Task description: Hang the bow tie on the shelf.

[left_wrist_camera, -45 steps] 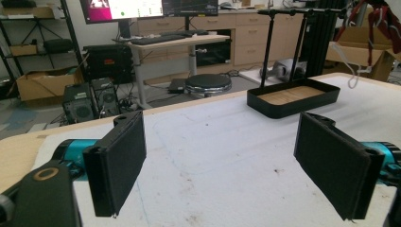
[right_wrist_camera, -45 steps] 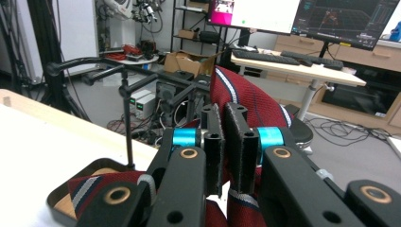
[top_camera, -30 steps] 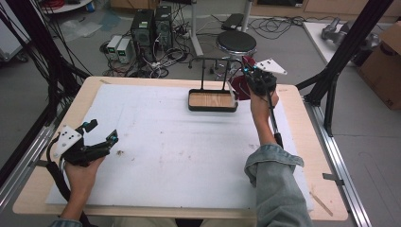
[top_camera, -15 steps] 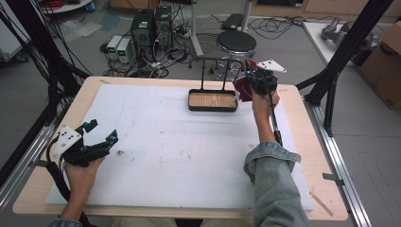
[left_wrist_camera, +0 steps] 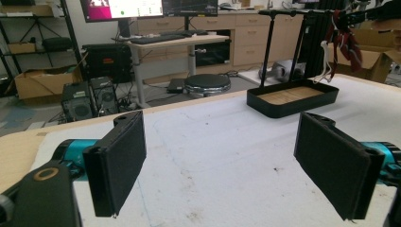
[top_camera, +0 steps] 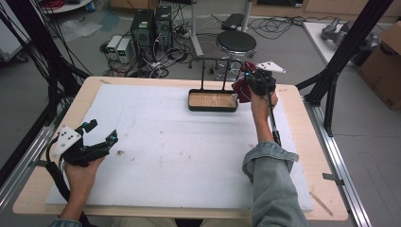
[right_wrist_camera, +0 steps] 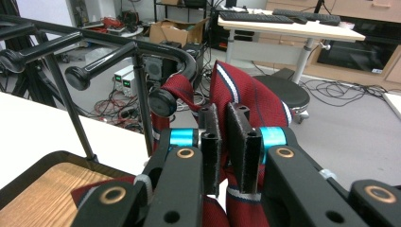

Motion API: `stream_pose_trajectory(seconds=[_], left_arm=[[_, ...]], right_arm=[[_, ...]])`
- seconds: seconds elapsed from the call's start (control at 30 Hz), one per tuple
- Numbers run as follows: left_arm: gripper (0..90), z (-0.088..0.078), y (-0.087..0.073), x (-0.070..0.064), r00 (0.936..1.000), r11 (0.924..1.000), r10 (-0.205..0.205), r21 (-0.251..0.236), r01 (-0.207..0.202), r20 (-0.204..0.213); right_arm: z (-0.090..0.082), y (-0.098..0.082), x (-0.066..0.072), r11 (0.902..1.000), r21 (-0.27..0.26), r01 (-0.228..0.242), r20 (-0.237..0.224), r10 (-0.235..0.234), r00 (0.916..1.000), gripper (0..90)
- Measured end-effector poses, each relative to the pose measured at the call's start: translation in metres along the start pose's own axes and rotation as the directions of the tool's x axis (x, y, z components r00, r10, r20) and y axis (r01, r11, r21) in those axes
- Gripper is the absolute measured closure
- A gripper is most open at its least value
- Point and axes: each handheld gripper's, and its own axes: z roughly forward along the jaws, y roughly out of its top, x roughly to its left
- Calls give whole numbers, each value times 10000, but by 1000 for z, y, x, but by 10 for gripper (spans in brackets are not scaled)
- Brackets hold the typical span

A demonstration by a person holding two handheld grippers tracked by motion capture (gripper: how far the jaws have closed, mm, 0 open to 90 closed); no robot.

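On the white mat (top_camera: 179,156) stands a black rack (top_camera: 213,100) with a wooden tray base, a red striped tie (right_wrist_camera: 246,94) draped over its rail end, pinched narrowly by the right gripper (right_wrist_camera: 226,142), while the left gripper (left_wrist_camera: 222,165) gapes wide, empty.

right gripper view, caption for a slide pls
Right gripper shut on a red striped tie draped over a black rack.

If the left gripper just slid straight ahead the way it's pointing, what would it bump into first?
Probably nothing soon: ahead of the left gripper lies bare white mat. The black tray sits farther off to the right, likely beside its line.
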Motion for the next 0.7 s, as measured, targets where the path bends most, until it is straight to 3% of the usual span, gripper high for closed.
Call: stream_pose_trajectory(seconds=[0.4,0.7], left_arm=[[178,0,0,0,10000,10000,-19,-43,19,28],[178,0,0,0,10000,10000,-25,-43,24,-16]], right_arm=[[-1,0,-1,10000,-14,9,73,-9,10000,793],[-15,5,-12,9995,-289,-142,309,151,9994,682]])
